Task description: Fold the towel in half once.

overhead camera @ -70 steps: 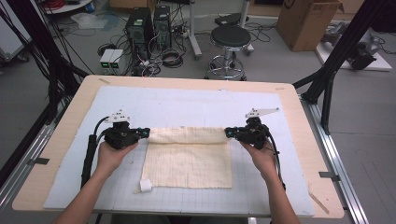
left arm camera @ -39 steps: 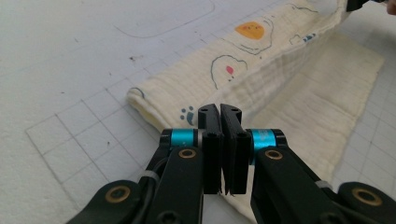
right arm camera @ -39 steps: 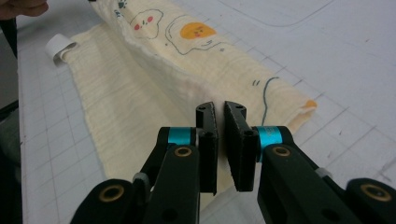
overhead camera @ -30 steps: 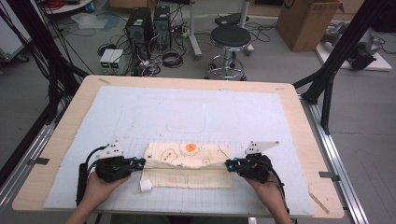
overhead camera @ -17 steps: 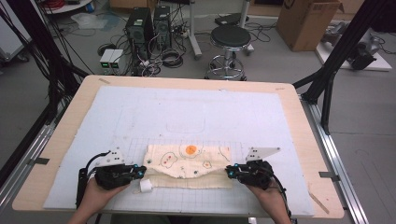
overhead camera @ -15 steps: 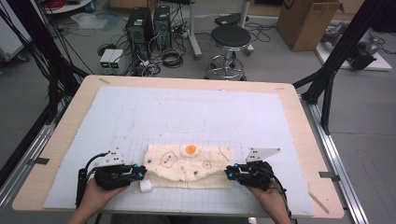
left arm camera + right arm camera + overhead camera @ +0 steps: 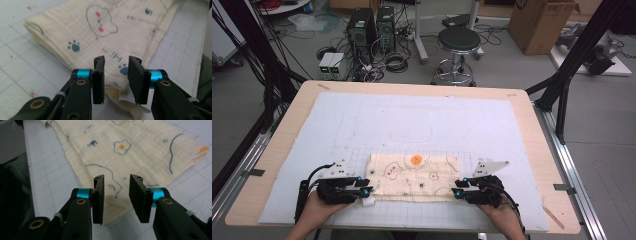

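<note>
Parted hand-held gripper [image 7: 116,82] over printed cloth [image 7: 105,32]

Cloth [image 7: 414,177]: soft woven cotton-like fabric, cream, matt, crinkled gauze texture, printed figures; folded layers show at edge.
Left tongs [image 7: 116,75]: black matt plastic jaws, flat faces, glossy blue metal collars, brass-look rivets.
Right tongs [image 7: 117,195]: same finish.
Mat [image 7: 412,120]: pale, matt, smooth, thin grid lines.
Desk [image 7: 532,125]: light wood, smooth.
Rails [image 7: 574,175]: brushed metal.

a cream muslin cloth [image 7: 414,177] printed with blue outlines, paw prints, an egg and an orange dot lies folded into a flat, wide band near the table's [image 7: 422,110] front edge.
</note>
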`<state>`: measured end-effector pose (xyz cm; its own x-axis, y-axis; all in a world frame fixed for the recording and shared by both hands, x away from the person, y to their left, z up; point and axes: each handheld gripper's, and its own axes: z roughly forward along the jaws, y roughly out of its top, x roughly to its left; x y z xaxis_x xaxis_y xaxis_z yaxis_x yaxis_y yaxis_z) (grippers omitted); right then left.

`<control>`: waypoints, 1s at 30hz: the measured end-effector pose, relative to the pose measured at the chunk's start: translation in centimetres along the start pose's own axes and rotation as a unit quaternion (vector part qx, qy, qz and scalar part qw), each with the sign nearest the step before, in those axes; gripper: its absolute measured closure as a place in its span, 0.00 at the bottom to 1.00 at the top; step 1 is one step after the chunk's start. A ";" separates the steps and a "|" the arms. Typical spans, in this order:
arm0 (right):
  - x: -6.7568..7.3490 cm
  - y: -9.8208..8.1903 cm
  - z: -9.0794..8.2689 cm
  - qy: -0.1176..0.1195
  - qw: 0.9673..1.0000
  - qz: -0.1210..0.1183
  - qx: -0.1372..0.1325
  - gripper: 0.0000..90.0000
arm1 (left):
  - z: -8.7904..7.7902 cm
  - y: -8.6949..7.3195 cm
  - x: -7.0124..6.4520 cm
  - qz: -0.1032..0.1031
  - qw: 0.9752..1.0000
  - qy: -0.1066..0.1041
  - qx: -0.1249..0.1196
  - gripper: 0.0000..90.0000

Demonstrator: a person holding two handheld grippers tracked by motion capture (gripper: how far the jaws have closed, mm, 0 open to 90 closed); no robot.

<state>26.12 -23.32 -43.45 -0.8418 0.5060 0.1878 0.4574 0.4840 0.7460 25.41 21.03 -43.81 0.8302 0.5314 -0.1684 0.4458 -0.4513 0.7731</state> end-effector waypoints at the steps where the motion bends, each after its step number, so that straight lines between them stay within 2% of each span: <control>1: 0.0 -0.1 0.1 -0.003 1.000 -0.001 0.005 0.72 | 0.2 0.0 -0.1 0.000 1.000 0.000 0.005 0.74; 3: 0.0 -0.1 0.3 -0.008 1.000 -0.006 0.015 0.73 | 0.3 -0.1 -0.1 0.003 1.000 0.001 0.010 0.74; 6: 0.2 -0.1 0.4 -0.007 1.000 -0.013 0.021 0.80 | 0.3 -0.1 0.0 0.003 1.000 0.005 0.013 0.77; 11: 0.2 -0.1 0.3 -0.002 1.000 -0.010 0.020 0.92 | 0.3 0.0 0.0 0.004 1.000 0.016 0.010 0.88; 17: 0.6 0.3 -0.3 -0.006 1.000 -0.013 0.006 0.94 | 0.0 0.1 -0.1 0.002 1.000 0.020 -0.005 0.94; 19: 0.7 0.4 -0.5 -0.005 1.000 -0.016 -0.004 0.95 | -0.2 0.1 0.0 0.004 1.000 0.018 -0.007 0.94; 25: 1.1 0.6 -1.2 -0.005 1.000 -0.020 -0.022 0.95 | -0.8 0.1 -0.2 -0.006 0.999 0.015 -0.029 0.94; 30: 1.8 0.6 -1.8 -0.002 0.999 -0.025 -0.030 0.96 | -1.2 0.0 -0.2 -0.012 0.999 0.010 -0.034 0.94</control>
<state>24.40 -23.38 -41.52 -0.8619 0.4851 0.1480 0.3976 0.4651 0.7910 24.87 21.79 -43.07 0.8127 0.5557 -0.1756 0.4412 -0.3897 0.8084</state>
